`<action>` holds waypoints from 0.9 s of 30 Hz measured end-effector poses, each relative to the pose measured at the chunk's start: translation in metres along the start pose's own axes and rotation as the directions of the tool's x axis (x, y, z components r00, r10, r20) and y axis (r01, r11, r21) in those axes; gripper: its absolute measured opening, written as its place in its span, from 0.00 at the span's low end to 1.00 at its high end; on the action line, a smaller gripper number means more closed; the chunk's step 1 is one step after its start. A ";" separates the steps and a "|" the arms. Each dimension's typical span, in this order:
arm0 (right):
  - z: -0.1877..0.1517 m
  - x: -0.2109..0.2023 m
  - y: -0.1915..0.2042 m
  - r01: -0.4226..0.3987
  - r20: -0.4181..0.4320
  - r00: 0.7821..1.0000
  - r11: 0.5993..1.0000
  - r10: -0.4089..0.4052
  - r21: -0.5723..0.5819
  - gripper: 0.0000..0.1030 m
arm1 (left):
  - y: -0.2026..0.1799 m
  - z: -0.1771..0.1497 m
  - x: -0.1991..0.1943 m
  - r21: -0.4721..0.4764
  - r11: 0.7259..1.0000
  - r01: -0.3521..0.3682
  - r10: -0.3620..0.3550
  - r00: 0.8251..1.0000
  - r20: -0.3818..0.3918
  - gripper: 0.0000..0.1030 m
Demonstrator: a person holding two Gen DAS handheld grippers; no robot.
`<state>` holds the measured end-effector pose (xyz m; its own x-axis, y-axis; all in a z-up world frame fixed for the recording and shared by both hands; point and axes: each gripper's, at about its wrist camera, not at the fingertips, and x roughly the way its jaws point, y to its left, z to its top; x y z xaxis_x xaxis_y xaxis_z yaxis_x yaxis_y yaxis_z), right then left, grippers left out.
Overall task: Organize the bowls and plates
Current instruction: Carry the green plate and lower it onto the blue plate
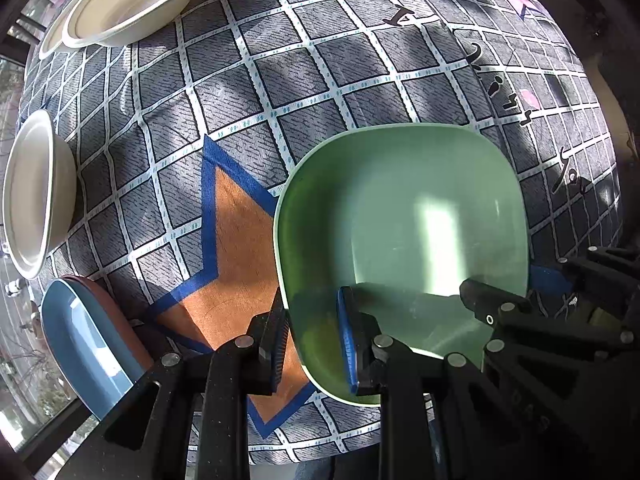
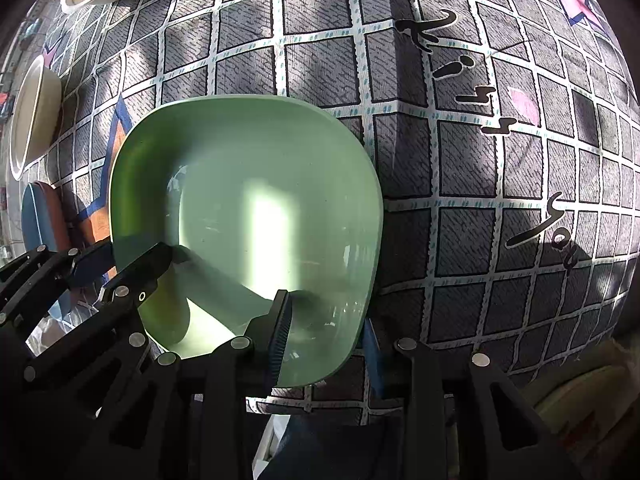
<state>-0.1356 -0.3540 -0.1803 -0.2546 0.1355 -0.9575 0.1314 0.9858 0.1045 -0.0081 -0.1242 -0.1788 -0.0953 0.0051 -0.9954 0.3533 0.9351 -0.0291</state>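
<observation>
A green squarish plate [image 1: 400, 220] lies on the patterned tablecloth; it also shows in the right wrist view [image 2: 248, 208]. My left gripper [image 1: 316, 332] straddles the plate's left rim, one finger outside and one inside, with a gap at the rim. My right gripper [image 2: 324, 340] straddles the plate's near right rim, one finger inside and the other under the edge. The right gripper's finger [image 1: 492, 304] shows inside the plate in the left view.
Two white bowls [image 1: 132, 4] [image 1: 32, 192] sit at the far left of the table. A blue plate on a brown plate [image 1: 84, 344] lies at the near left edge. The cloth [image 2: 500, 160] covers the table to the right.
</observation>
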 end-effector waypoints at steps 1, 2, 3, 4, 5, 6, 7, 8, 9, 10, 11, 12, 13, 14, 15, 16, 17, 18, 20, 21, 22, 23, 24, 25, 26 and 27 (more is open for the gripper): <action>-0.002 -0.002 0.001 0.000 0.001 1.000 1.000 0.000 0.001 0.35 | 0.001 0.001 -0.004 -0.004 1.000 0.000 0.000 1.000 0.004 0.24; -0.002 -0.004 0.003 0.001 0.002 1.000 1.000 -0.001 -0.002 0.35 | 0.002 0.001 -0.008 -0.008 1.000 -0.002 0.002 1.000 0.008 0.24; -0.002 -0.006 0.004 0.001 0.003 1.000 1.000 -0.001 -0.005 0.35 | 0.004 0.002 -0.011 -0.012 1.000 -0.002 0.002 1.000 0.013 0.24; -0.003 -0.011 0.004 0.000 0.004 1.000 1.000 0.000 -0.009 0.35 | 0.006 0.002 -0.014 -0.017 1.000 -0.001 0.002 1.000 0.018 0.24; -0.003 -0.014 0.005 -0.002 0.005 1.000 1.000 0.002 -0.014 0.35 | 0.008 0.002 -0.018 -0.022 1.000 -0.001 0.002 1.000 0.023 0.24; -0.002 -0.017 0.007 -0.002 0.009 1.000 1.000 0.002 -0.021 0.35 | 0.010 0.002 -0.022 -0.028 1.000 0.000 0.001 1.000 0.029 0.24; -0.002 -0.021 0.009 -0.001 0.015 1.000 1.000 0.002 -0.027 0.35 | 0.013 0.003 -0.025 -0.035 0.999 0.002 -0.001 0.999 0.035 0.24; -0.001 -0.026 0.010 -0.001 0.022 1.000 0.999 0.002 -0.035 0.35 | 0.016 0.003 -0.028 -0.042 0.999 0.003 -0.001 0.999 0.040 0.24; 0.000 -0.030 0.012 -0.002 0.028 1.000 0.999 0.003 -0.041 0.35 | 0.020 0.003 -0.032 -0.051 0.999 0.006 -0.004 0.999 0.044 0.24; 0.002 -0.034 0.013 -0.005 0.036 0.999 0.999 0.007 -0.045 0.35 | 0.023 0.003 -0.035 -0.062 0.998 0.010 -0.007 0.999 0.049 0.24; 0.003 -0.039 0.014 -0.009 0.042 0.999 0.999 0.011 -0.047 0.35 | 0.027 0.002 -0.038 -0.072 0.997 0.014 -0.010 0.999 0.054 0.24; 0.005 -0.043 0.015 -0.014 0.047 0.999 0.999 0.016 -0.048 0.35 | 0.031 0.002 -0.042 -0.081 0.997 0.016 -0.012 0.998 0.059 0.24; 0.006 -0.047 0.016 -0.019 0.052 0.998 0.999 0.022 -0.050 0.35 | 0.034 0.002 -0.045 -0.088 0.996 0.018 -0.012 0.998 0.065 0.24; 0.008 -0.052 0.017 -0.021 0.057 0.998 0.998 0.024 -0.053 0.35 | 0.038 0.002 -0.050 -0.096 0.995 0.021 -0.014 0.997 0.071 0.24; 0.010 -0.056 0.019 -0.020 0.062 0.998 0.998 0.023 -0.058 0.35 | 0.042 0.003 -0.054 -0.103 0.994 0.022 -0.014 0.997 0.078 0.24; 0.011 -0.060 0.021 -0.019 0.068 0.997 0.998 0.023 -0.065 0.35 | 0.046 0.003 -0.058 -0.111 0.994 0.024 -0.015 0.996 0.084 0.24; 0.013 -0.065 0.023 -0.018 0.075 0.997 0.997 0.024 -0.072 0.35 | 0.050 0.003 -0.062 -0.120 0.992 0.027 -0.016 0.996 0.088 0.24; 0.015 -0.068 0.024 -0.019 0.080 0.996 0.997 0.025 -0.077 0.35 | 0.054 0.004 -0.066 -0.129 0.991 0.029 -0.017 0.996 0.092 0.24; 0.019 -0.076 0.028 -0.028 0.088 0.995 0.996 0.035 -0.087 0.35 | 0.062 0.001 -0.073 -0.147 0.989 0.030 -0.015 0.995 0.103 0.24; 0.020 -0.080 0.030 -0.031 0.092 0.995 0.995 0.040 -0.092 0.35 | 0.066 -0.002 -0.076 -0.154 0.988 0.031 -0.014 0.994 0.108 0.24; 0.022 -0.084 0.032 -0.033 0.095 0.995 0.995 0.043 -0.098 0.35 | 0.070 -0.003 -0.080 -0.163 0.986 0.031 -0.012 0.994 0.113 0.24; 0.025 -0.087 0.035 -0.035 0.098 0.994 0.994 0.046 -0.105 0.35 | 0.074 -0.004 -0.083 -0.171 0.985 0.029 -0.009 0.993 0.117 0.24; 0.026 -0.090 0.037 -0.036 0.100 0.994 0.993 0.047 -0.114 0.35 | 0.079 -0.005 -0.086 -0.178 0.984 0.028 -0.006 0.993 0.121 0.24; 0.028 -0.093 0.041 -0.035 0.102 0.994 0.992 0.048 -0.123 0.35 | 0.083 -0.007 -0.087 -0.185 0.982 0.027 -0.003 0.992 0.125 0.24; 0.029 -0.095 0.045 -0.035 0.104 0.993 0.991 0.049 -0.131 0.35 | 0.087 -0.008 -0.089 -0.192 0.981 0.027 -0.002 0.992 0.127 0.24; 0.030 -0.098 0.047 -0.035 0.105 0.993 0.990 0.050 -0.136 0.35 | 0.091 -0.009 -0.091 -0.198 0.980 0.028 -0.003 0.992 0.128 0.24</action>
<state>-0.0756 -0.3235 -0.0901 -0.1458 0.1731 -0.9741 0.0084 0.9848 0.1737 0.0242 -0.0367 -0.0905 0.0233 -0.0427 -0.9988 0.1589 0.9865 -0.0385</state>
